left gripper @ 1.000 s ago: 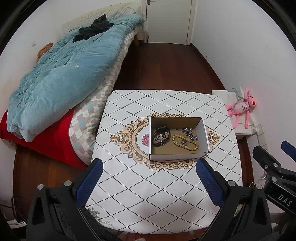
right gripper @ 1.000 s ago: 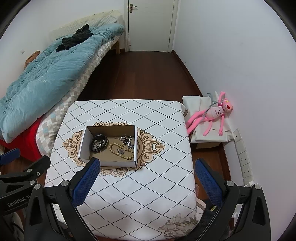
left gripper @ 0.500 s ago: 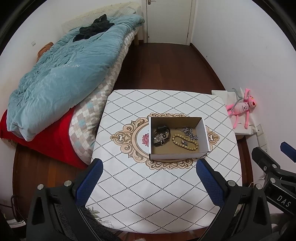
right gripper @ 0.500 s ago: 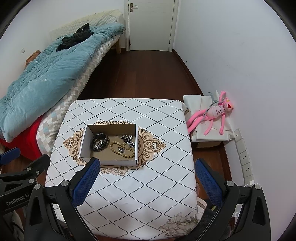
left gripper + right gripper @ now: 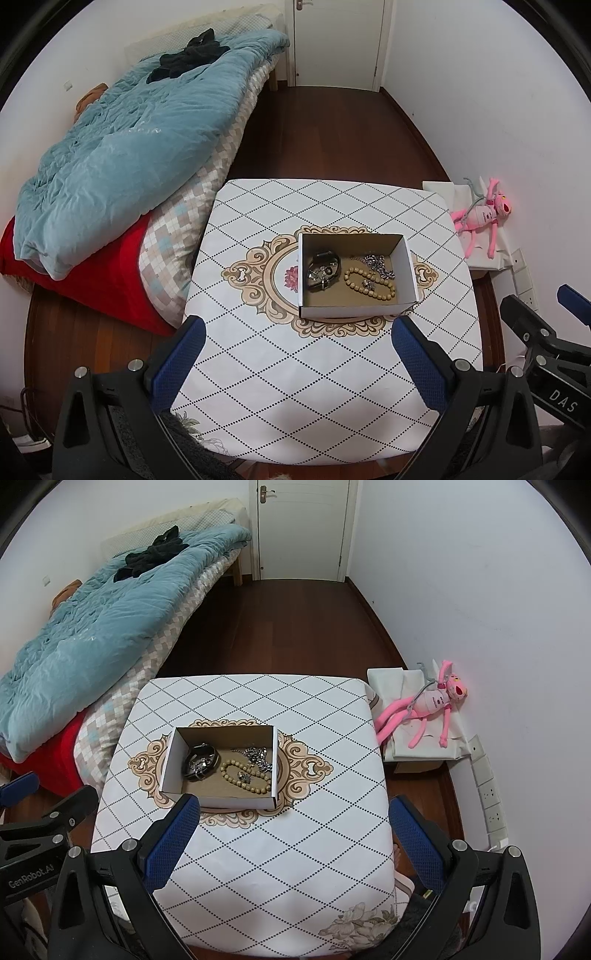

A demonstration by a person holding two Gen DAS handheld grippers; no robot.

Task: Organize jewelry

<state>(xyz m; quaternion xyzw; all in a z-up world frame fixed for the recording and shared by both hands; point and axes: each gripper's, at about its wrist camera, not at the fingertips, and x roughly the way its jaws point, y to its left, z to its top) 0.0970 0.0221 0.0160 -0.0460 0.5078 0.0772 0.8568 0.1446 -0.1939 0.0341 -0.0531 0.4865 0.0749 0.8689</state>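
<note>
An open cardboard box (image 5: 356, 312) sits on the table (image 5: 332, 387), its long axis running across the view, parallel to the table's near edge. It lies just beyond the left gripper (image 5: 299, 360), nearer the right-hand finger, and both blue fingers (image 5: 177, 363) are spread wide with nothing between them. Inside the box, a dark bracelet (image 5: 323, 273) lies at the left end, a string of tan beads (image 5: 369, 282) runs diagonally toward the near right corner, and a silver chain (image 5: 378, 264) is bunched behind the beads.

The right gripper (image 5: 293, 843) also hangs spread and empty; here the box (image 5: 221, 801) lies beyond its left-hand finger.

The table wears a white cloth with a diamond grid and an ornate medallion under the box. Dark wood floor (image 5: 325, 136) leads to a white door (image 5: 303, 528); a bed with a teal quilt (image 5: 122, 147) stands left.

The right wrist view shows the pink plush toy (image 5: 424, 705) in full and a row of wall sockets (image 5: 489, 794); each view catches the other gripper at its edge.
</note>
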